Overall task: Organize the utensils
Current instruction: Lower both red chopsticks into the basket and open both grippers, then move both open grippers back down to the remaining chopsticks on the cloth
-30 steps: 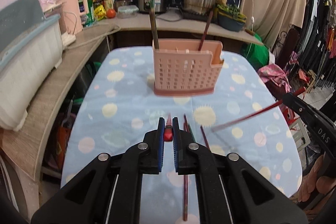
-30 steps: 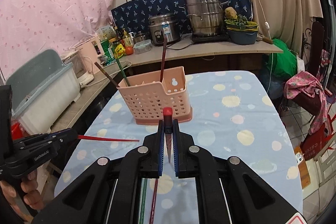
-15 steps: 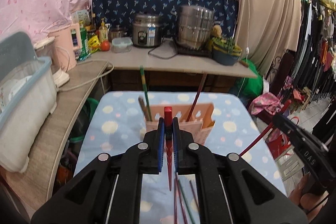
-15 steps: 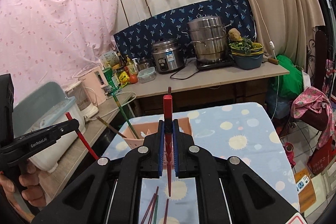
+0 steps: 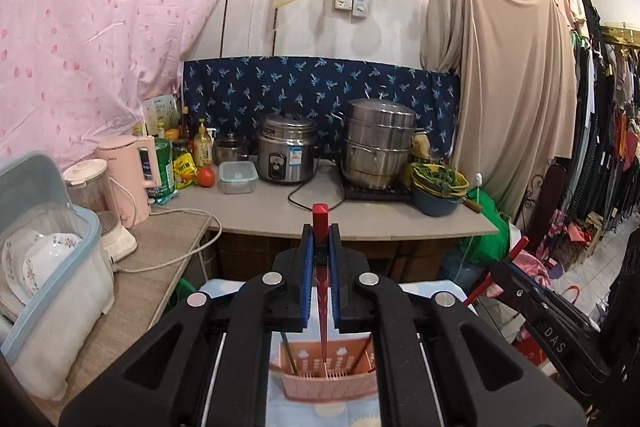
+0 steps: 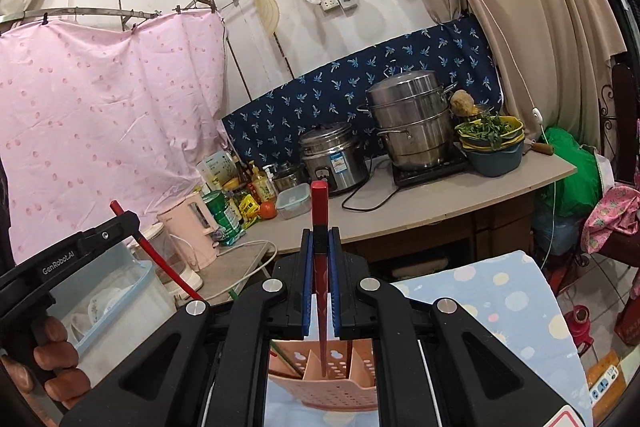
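- The counter runs along the far wall, and in both views it carries a steamer and a rice cooker.
- The table, under a blue spotted cloth, shows well only in your right view, where its right edge and far corner are bare; your left view gives just a strip of it below the caddy.
- The bin of dishes sits on the side counter at the left of both views.
- Your left gripper points slightly downward over the table and is clenched on a red chopstick, which stands near upright with its square end above the pads and its tip hanging over the caddy.
- Your right gripper has the same pose and grasps its own chopstick, tip down over a caddy compartment.
- Only the right view shows your left hand wrapped round the left gripper's handle, with that chopstick slanting.
- Only the left view shows the right gripper from the side, at the right edge, with its chopstick's red end poking out.
- The pink caddy stands on the table below both grippers; it already holds several sticks, and the right view shows its dividers.
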